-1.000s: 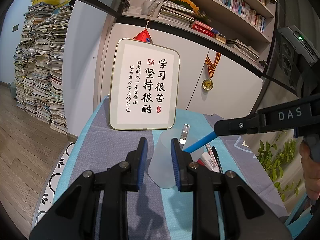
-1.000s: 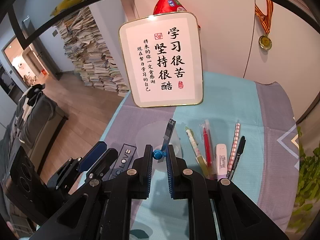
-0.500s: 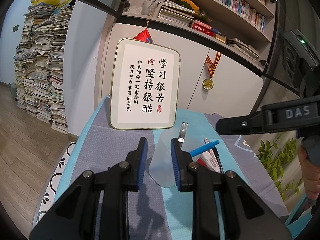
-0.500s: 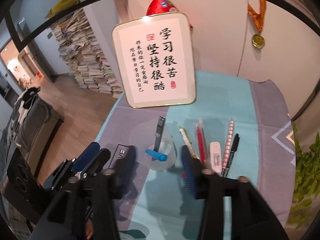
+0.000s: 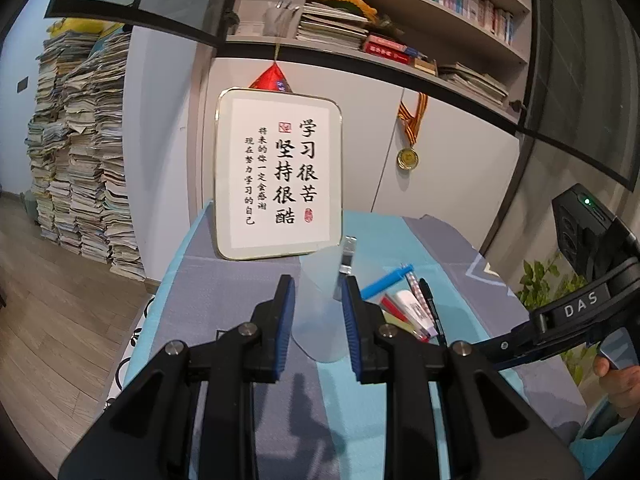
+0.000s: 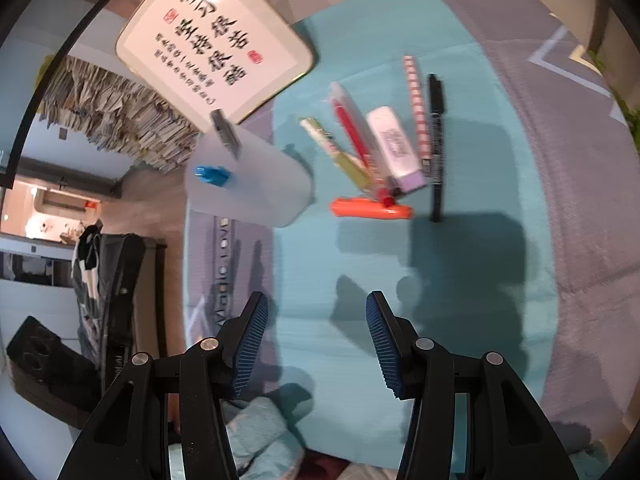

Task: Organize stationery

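My left gripper (image 5: 318,320) is shut on a translucent plastic cup (image 5: 320,320) that stands on the cloth-covered table (image 6: 340,280). A blue pen (image 5: 386,280) and a grey metal tool (image 5: 347,256) stick out of the cup (image 6: 260,188). My right gripper (image 6: 318,340) hangs open above bare teal cloth with nothing between its fingers. Beyond it lie a green-white pen (image 6: 336,148), a red pen (image 6: 356,136), a white and purple correction tape (image 6: 396,148), a pink checked pen (image 6: 416,108) and a black pen (image 6: 436,140). An orange marker (image 6: 372,209) lies crosswise at their near ends.
A framed calligraphy sign (image 5: 280,176) leans on the wall at the table's back, just behind the cup. The table's left edge drops to a wood floor with tall paper stacks (image 5: 80,152). A potted plant (image 5: 548,288) stands off the right side.
My right gripper opened and let go of the blue pen, which now leans in the cup. It then sank, rolled and drew back towards the pens. My left gripper kept still.
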Available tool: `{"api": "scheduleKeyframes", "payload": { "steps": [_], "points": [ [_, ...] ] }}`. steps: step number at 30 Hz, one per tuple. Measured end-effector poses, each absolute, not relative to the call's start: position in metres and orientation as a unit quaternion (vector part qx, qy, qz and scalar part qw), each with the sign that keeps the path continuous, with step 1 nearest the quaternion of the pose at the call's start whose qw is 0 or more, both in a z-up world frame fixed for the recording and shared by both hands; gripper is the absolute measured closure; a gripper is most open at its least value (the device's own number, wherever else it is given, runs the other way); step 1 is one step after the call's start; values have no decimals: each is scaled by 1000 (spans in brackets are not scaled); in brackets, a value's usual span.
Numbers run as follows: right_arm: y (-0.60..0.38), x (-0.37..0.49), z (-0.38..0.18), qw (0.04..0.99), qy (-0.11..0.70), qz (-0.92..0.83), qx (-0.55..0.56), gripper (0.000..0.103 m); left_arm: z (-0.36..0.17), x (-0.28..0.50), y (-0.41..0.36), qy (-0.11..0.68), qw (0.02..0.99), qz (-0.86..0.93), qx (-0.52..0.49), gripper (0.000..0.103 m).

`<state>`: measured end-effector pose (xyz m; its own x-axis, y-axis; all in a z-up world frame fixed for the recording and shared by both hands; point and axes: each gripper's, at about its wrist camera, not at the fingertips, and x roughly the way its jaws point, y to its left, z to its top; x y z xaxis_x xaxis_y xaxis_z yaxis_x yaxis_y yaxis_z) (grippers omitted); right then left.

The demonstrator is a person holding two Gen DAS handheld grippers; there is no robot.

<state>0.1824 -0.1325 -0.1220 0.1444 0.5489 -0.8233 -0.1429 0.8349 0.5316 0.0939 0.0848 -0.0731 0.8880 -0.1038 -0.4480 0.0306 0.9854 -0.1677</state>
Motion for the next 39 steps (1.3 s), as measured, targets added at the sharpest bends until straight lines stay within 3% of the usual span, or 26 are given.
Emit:
{"api": "scheduleKeyframes", "payload": {
  "steps": [21,39],
  "points": [
    [-178,181,-143,728,610,245,195,51,-77,81,29,256,965,-46,-3,76],
    [-202,203,-152,798,562,166,140,51,-109,101,2,319,946,-63,18,75]
  ]
}}
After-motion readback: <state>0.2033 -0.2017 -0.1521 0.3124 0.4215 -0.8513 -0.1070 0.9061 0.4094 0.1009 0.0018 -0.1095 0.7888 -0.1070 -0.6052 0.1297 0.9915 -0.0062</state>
